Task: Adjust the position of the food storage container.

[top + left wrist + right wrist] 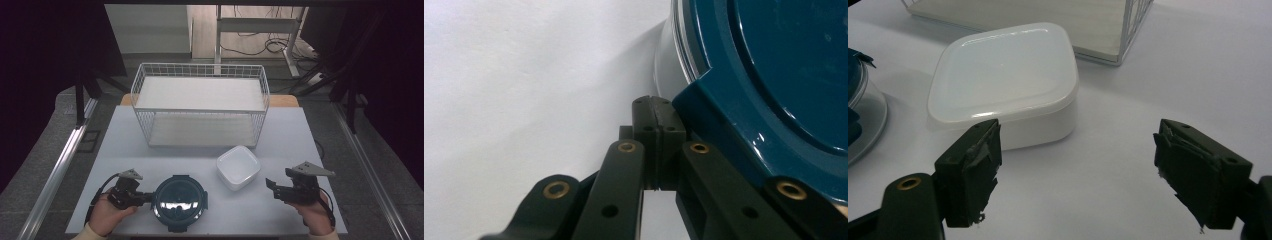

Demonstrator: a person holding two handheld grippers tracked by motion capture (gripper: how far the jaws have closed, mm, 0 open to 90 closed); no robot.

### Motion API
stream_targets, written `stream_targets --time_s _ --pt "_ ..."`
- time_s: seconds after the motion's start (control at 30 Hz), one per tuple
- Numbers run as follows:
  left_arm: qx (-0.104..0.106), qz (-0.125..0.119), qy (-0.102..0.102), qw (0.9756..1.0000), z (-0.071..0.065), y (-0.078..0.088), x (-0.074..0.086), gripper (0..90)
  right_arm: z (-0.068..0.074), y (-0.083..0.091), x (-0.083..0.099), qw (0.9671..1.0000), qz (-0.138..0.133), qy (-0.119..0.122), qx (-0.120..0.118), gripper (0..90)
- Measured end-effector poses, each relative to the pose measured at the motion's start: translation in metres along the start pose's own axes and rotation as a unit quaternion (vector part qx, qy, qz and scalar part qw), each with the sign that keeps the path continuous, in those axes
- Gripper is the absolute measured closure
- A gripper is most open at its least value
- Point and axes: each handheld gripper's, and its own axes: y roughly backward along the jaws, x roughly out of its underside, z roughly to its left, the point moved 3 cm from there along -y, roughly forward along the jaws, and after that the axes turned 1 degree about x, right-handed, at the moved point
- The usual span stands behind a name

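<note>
- While the left gripper (145, 198), jaws clenched together with nothing between them, presses against the side of the round dark-blue-lidded clear container (179, 200) at the near edge of the white table (295, 135), the container is not yet lifted
- Right gripper (270, 187) waits released, jaws apart, near the square white plastic lidded box (238, 167)
- White wire two-shelf rack (200, 102) holds nothing; judging by this, the work has barely begun

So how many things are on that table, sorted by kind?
Round container with blue lid: 1
White square lidded container: 1
White wire rack with two shelves: 1
Hand-held grippers: 2, left gripper and right gripper
Total: 5
</note>
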Motion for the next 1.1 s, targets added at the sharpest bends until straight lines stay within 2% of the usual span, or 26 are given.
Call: stream_targets --time_s 0.17,0.47,0.67,0.77,0.93,0.97,1.0,1.03,1.07,1.1 --pt "0.004 0.011 -0.008 0.9999 -0.004 -0.007 -0.003 90.0 0.002 -0.001 0.002 1.0 0.003 0.003 -0.003 18.8" --pt "0.003 0.018 -0.021 0.9996 -0.015 -0.018 -0.013 90.0 0.003 0.001 0.002 1.0 0.0 0.004 -0.002 18.8" --pt "0.009 0.015 -0.021 0.9996 -0.017 -0.019 -0.011 90.0 0.005 0.0 0.004 1.0 0.003 0.006 -0.002 18.7" --pt "0.011 0.014 -0.028 0.9994 -0.018 -0.02 -0.01 90.0 0.005 0.0 0.004 1.0 0.003 0.007 -0.001 18.7" --pt "0.025 0.008 -0.026 0.9993 -0.014 -0.018 -0.009 89.6 0.005 0.0 0.004 1.0 0.002 0.008 0.003 18.7" --pt "0.022 -0.002 -0.026 0.9994 -0.011 -0.013 -0.008 88.2 0.004 0.0 0.004 1.0 0.0 0.004 0.004 18.7" --pt "0.022 -0.002 -0.026 0.9994 -0.011 -0.013 -0.008 88.4 0.004 0.0 0.004 1.0 -0.001 0.005 0.004 18.7" --pt "0.019 -0.016 -0.022 0.9995 -0.01 -0.007 -0.005 88.4 0.004 -0.001 0.005 1.0 -0.001 0.005 0.005 18.7" --pt "0.019 -0.016 -0.022 0.9995 -0.01 -0.007 -0.005 88.2 0.004 -0.001 0.005 1.0 -0.001 0.005 0.005 18.7" --pt "0.013 -0.031 -0.015 0.9993 -0.006 -0.001 -0.002 87.1 0.005 -0.002 0.005 1.0 -0.001 0.004 0.005 18.7"
